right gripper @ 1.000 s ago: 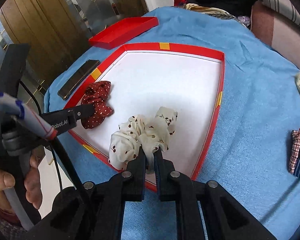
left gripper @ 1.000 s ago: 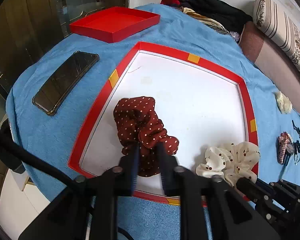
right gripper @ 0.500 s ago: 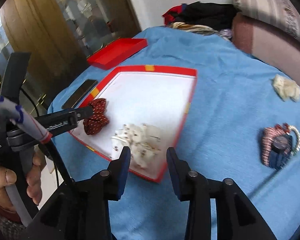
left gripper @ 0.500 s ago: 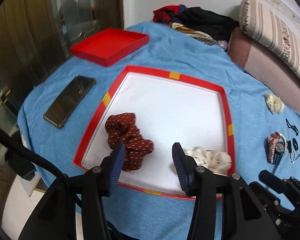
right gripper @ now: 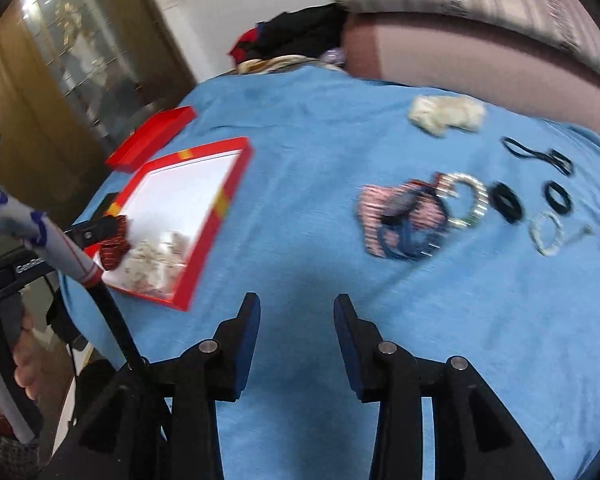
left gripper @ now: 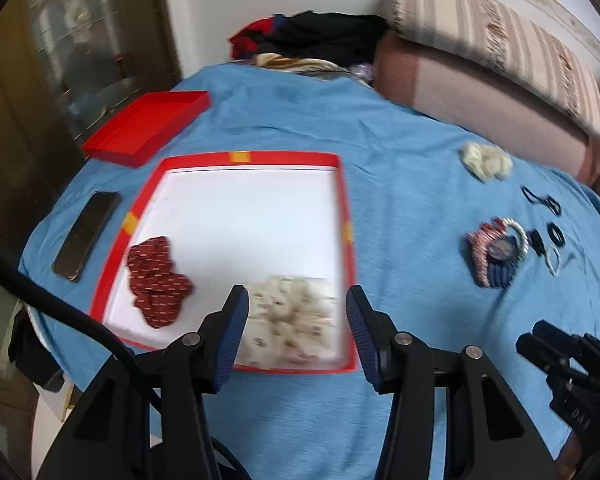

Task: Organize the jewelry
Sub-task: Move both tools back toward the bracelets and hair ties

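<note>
With two scrunchies lying in the red-rimmed tray (left gripper: 342,208), your job now is to fetch the next piece, so plan the reach view by view. In the left wrist view, your left gripper (left gripper: 296,320) hangs wide open and empty above the tray's near edge, the cream scrunchie (left gripper: 292,320) showing between its fingers and the dark red dotted scrunchie (left gripper: 156,280) to its left; lift clear of both without snagging them. The loose pieces sit well to the right on the blue cloth (left gripper: 400,168). In the right wrist view, your right gripper (right gripper: 296,320) is also spread wide and holds nothing, over bare cloth. The plaid scrunchie pile (right gripper: 400,216) lies ahead to the right, touching the beaded bracelet (right gripper: 470,200); come down on one item only, pinching its bunched fabric, so the bracelet is not dragged along.
</note>
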Demonstrator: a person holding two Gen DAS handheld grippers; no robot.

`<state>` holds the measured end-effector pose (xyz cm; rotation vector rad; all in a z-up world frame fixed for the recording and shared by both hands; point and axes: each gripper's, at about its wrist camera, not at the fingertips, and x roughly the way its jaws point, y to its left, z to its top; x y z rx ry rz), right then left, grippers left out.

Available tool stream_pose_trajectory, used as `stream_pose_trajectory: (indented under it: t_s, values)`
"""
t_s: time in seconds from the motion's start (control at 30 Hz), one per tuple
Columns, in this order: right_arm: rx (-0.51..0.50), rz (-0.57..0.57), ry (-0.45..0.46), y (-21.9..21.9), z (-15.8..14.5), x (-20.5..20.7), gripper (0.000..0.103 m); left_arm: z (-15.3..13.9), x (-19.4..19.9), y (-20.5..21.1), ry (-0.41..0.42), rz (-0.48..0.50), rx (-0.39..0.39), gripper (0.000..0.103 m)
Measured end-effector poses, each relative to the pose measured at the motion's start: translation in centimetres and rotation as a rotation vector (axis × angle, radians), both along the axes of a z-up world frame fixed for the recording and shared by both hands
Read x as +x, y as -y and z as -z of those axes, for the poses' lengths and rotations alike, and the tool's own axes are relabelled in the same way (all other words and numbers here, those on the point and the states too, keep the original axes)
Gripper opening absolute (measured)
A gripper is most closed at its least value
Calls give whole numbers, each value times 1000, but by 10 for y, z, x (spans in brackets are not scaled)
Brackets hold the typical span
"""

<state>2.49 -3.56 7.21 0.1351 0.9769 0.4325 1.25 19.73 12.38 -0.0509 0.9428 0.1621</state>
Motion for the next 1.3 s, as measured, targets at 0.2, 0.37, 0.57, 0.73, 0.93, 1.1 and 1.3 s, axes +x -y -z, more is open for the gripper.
stream_pose_trajectory:
  t_s: [0.2, 0.37, 0.57, 0.73, 0.93, 1.1, 1.3]
  values:
    - [-6, 114, -14, 57, 10, -4, 42, 9, 5, 42, -33, 83, 2, 50]
    - [-5, 203, -30, 98, 19, -3, 42, 23, 15, 73, -70, 142, -17, 50]
    - [-6, 282, -42, 137, 28, 8, 43, 46, 37, 113, -103, 229, -57, 50]
    - [3, 341, -48, 165, 34, 20, 46, 65, 62, 129, -142, 253, -126, 50]
    - [2, 399, -65, 190, 45, 39, 50, 69, 78, 149, -123, 332, -172, 50]
    - [-6, 412, -63, 197, 50, 59, 50, 69, 95, 175, -102, 404, -169, 50]
    - [-15, 409, -66, 200, 57, 82, 50, 74, 119, 195, -94, 443, -164, 49]
